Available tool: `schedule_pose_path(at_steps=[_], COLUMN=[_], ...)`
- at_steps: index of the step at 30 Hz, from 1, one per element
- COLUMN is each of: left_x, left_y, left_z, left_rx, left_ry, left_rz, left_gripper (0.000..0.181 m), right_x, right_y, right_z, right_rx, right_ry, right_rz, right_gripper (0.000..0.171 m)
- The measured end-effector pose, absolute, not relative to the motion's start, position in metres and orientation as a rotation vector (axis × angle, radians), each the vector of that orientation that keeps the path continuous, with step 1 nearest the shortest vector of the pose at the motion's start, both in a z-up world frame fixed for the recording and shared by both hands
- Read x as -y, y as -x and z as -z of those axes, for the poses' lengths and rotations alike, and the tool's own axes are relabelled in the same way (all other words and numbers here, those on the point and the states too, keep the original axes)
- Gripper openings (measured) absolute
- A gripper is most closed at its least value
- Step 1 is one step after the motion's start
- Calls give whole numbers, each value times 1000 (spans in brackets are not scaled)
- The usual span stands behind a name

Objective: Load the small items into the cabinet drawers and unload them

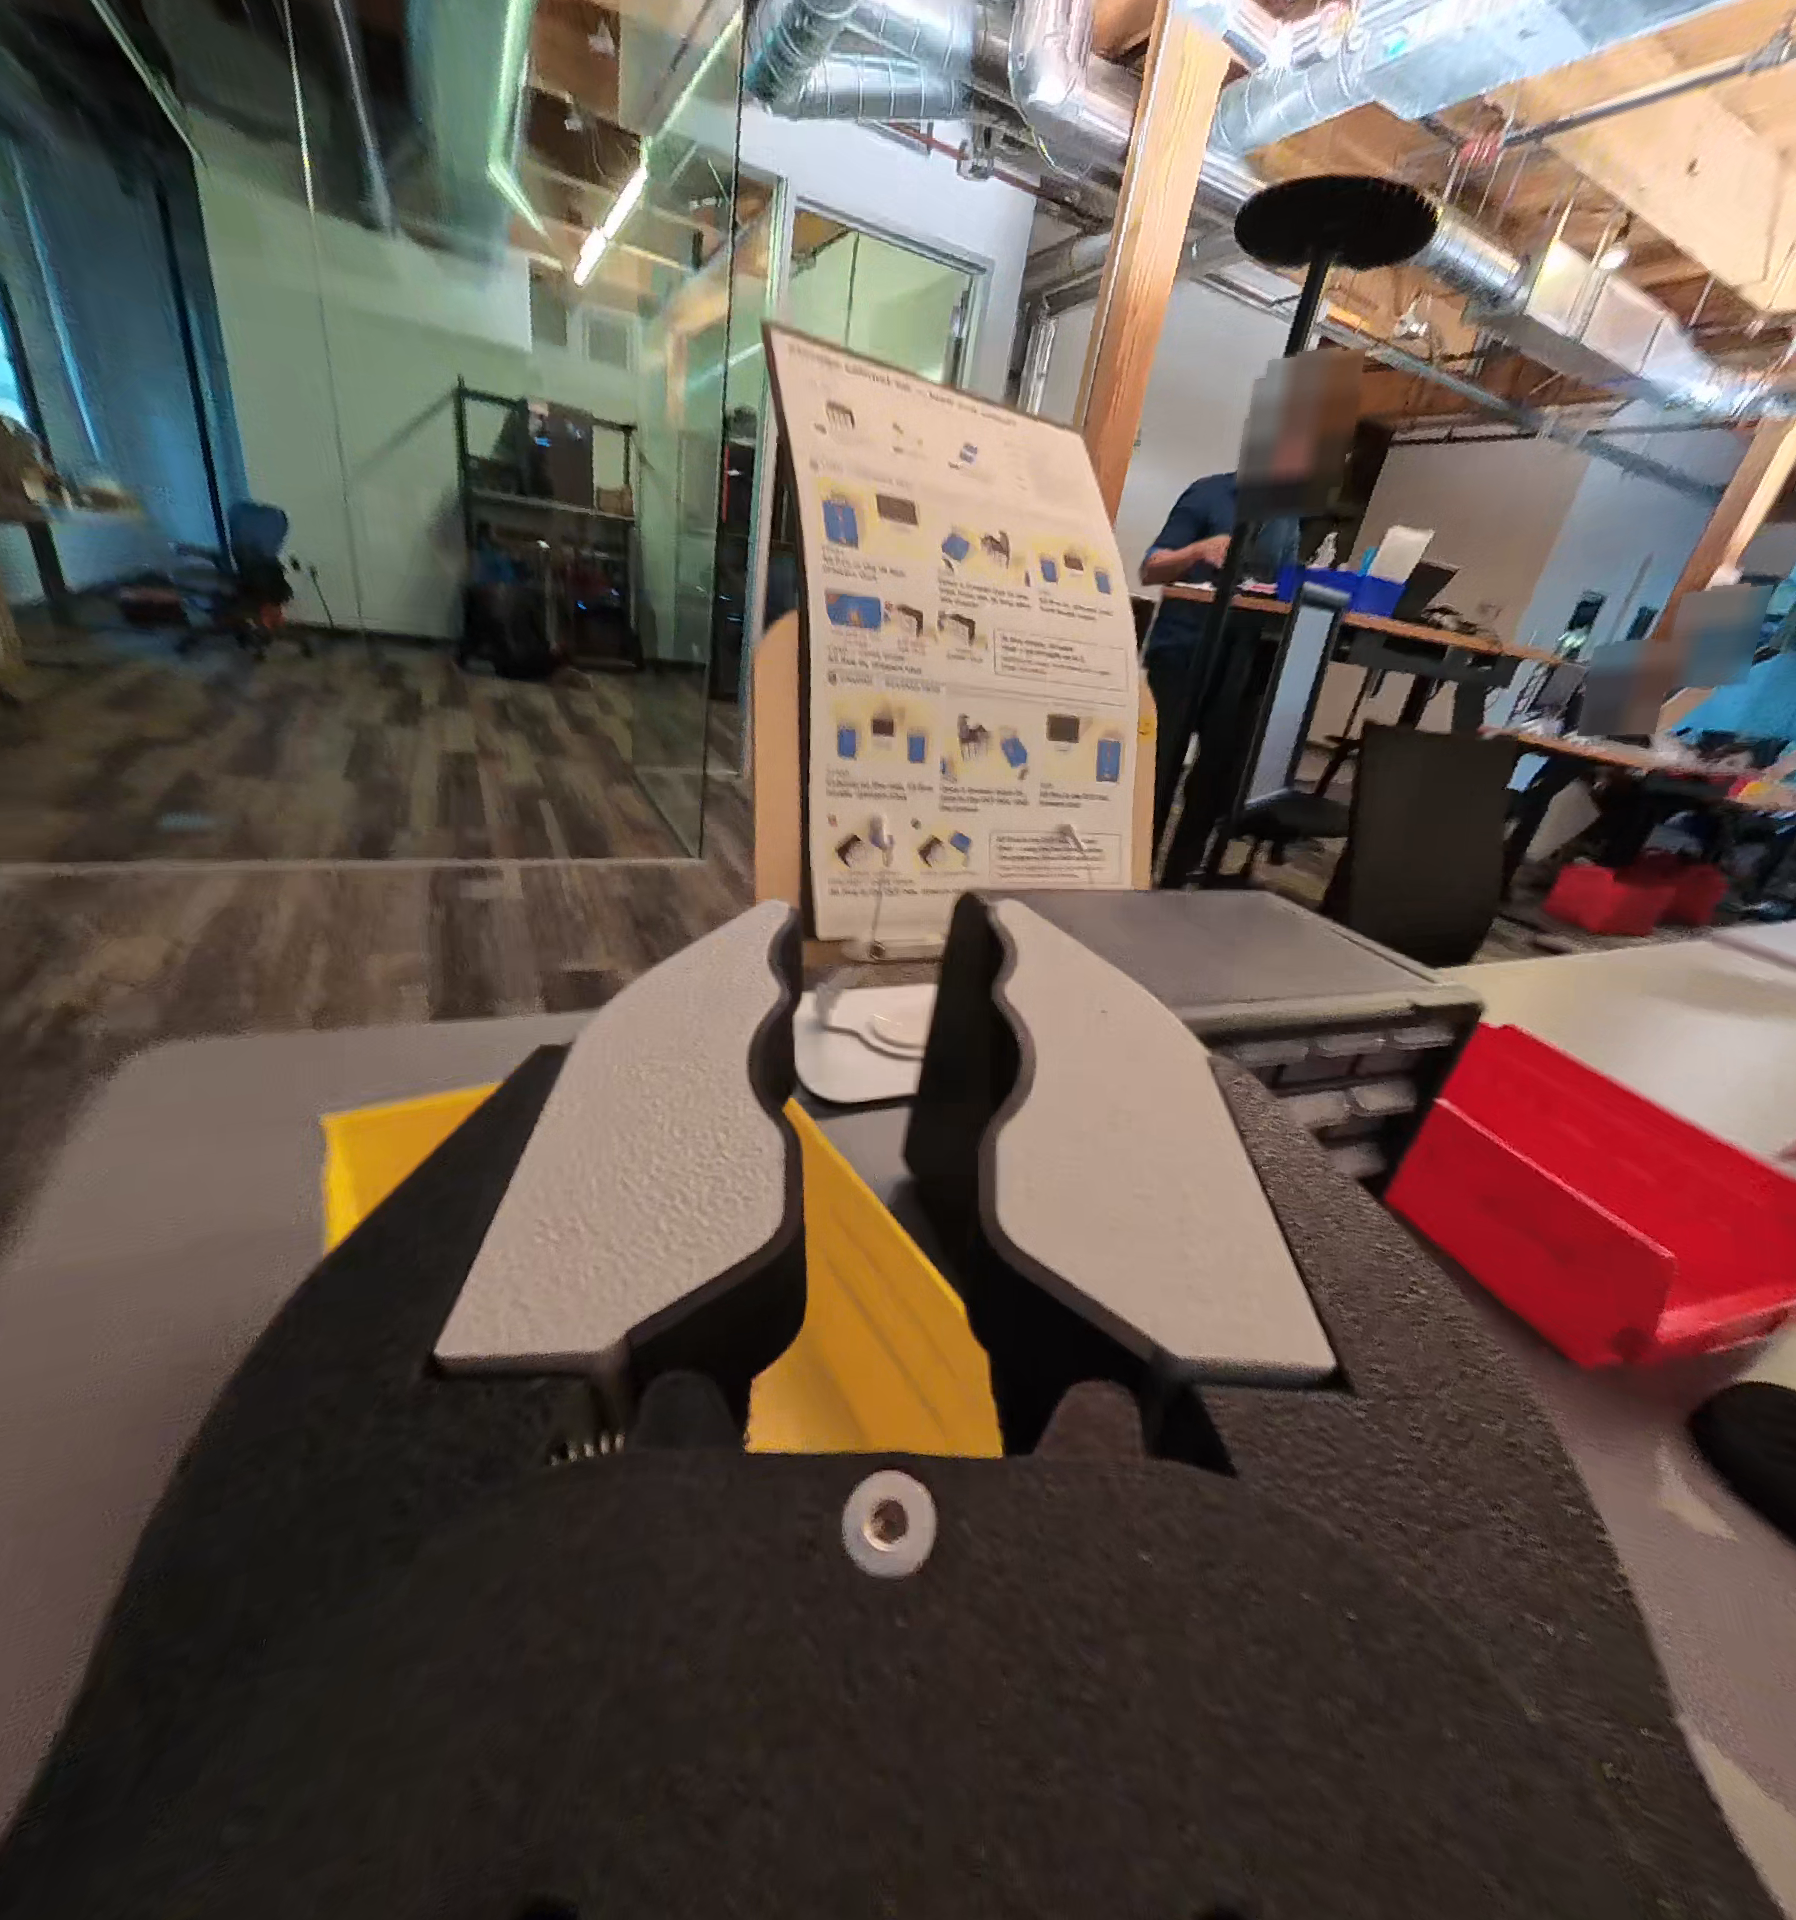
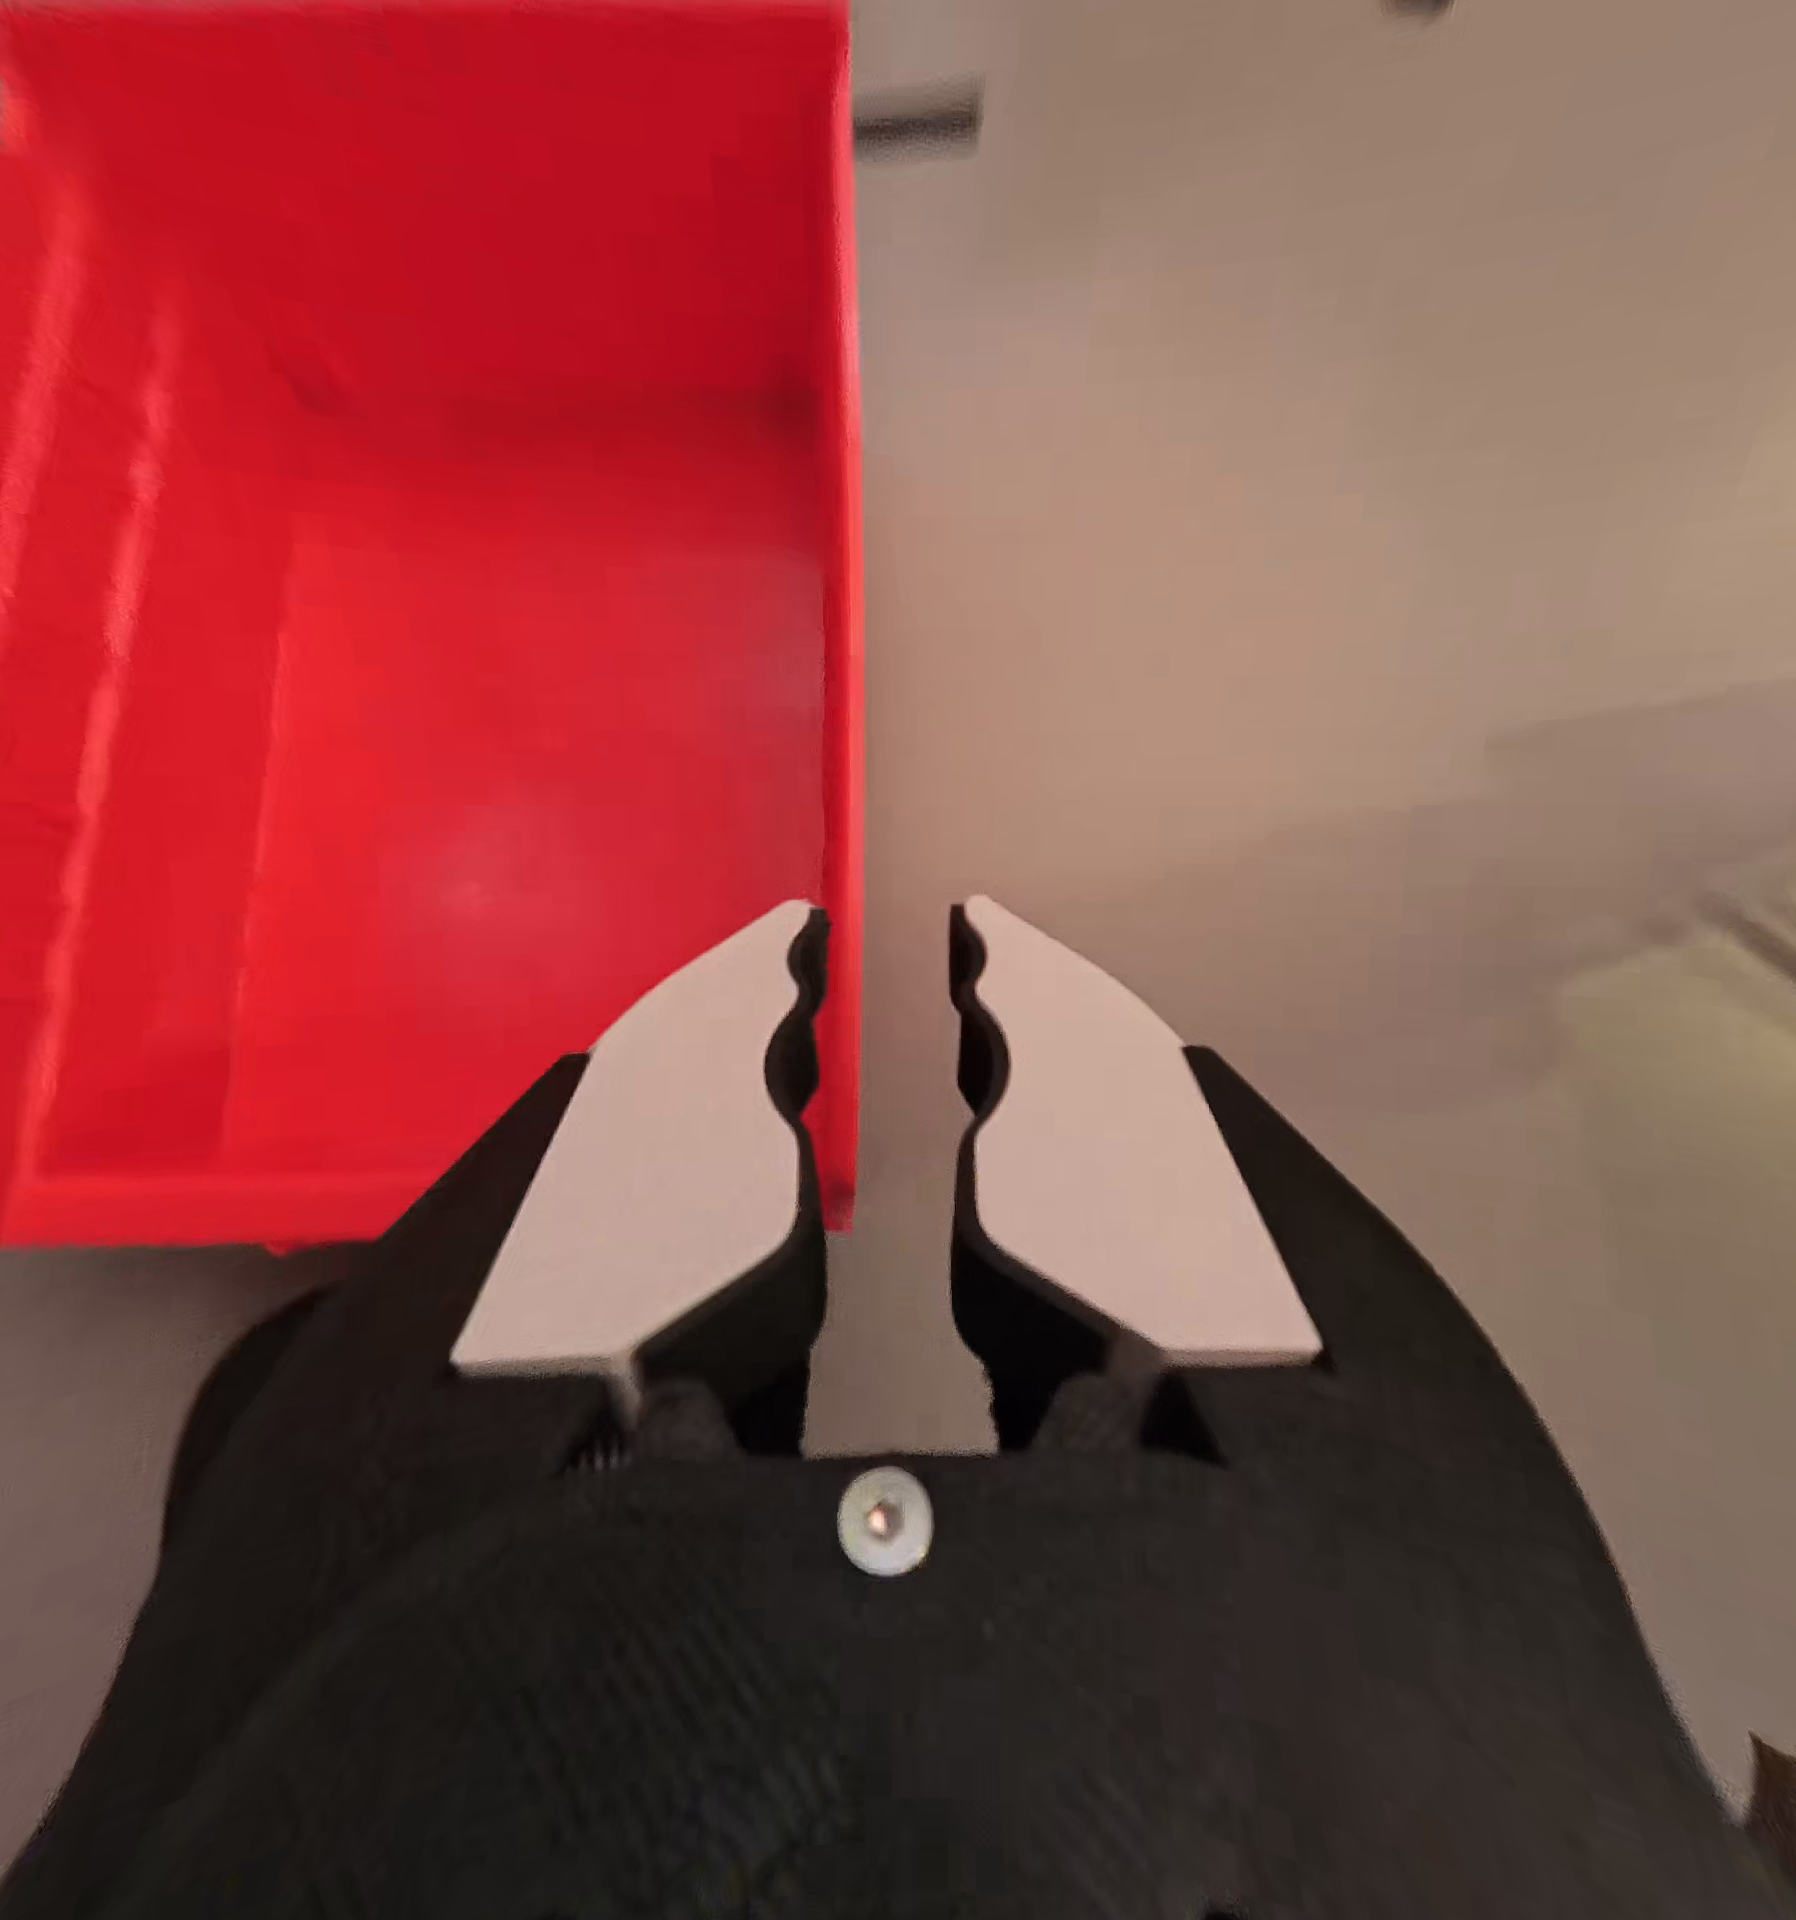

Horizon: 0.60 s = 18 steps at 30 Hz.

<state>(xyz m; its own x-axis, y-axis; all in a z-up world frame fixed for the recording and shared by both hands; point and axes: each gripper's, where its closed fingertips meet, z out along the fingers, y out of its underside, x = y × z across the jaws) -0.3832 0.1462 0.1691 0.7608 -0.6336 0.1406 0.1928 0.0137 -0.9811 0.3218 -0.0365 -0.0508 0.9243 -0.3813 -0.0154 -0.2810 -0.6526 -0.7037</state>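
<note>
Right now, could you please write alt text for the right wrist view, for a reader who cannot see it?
An open claw hovers at the near right corner of an empty red bin, its left finger over the bin, its right finger over the pale table. The picture is blurred.

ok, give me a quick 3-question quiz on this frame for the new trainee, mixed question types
1. True or false: the right gripper is shut on the wall of the red bin.
2. Which bin lies under the left gripper? A) blue B) yellow C) green
3. Fill in: the red bin sits right in front of the grey ____ of small drawers.

Key
1. False: the fingers are apart, with the bin's right wall in the gap beside the left one; nothing is clamped.
2. B, the yellow bin.
3. cabinet, seen in the left wrist view behind the red bin.
</note>
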Motion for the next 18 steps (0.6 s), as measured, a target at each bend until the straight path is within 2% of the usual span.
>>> schedule_pose_path(at_steps=[3,6,10,18], left_x=[-163,-176,-183,-233], left_y=[392,395,381,390], left_z=[-189,-207,-209,-51], left_rx=[-438,-448,-539,-654], left_ry=[1449,1454,1477,2094], left_rz=[442,323,354,302], left_gripper=[27,31,29,23], right_x=[15,-11,-37,-80], right_y=[-301,-226,-120,18], right_z=[-24,-98,-154,-171], right_rx=[-362,-47,277,550], right_ry=[2019,1692,1385,1337], right_rz=[256,219,220,115], right_gripper=[23,24,26,30])
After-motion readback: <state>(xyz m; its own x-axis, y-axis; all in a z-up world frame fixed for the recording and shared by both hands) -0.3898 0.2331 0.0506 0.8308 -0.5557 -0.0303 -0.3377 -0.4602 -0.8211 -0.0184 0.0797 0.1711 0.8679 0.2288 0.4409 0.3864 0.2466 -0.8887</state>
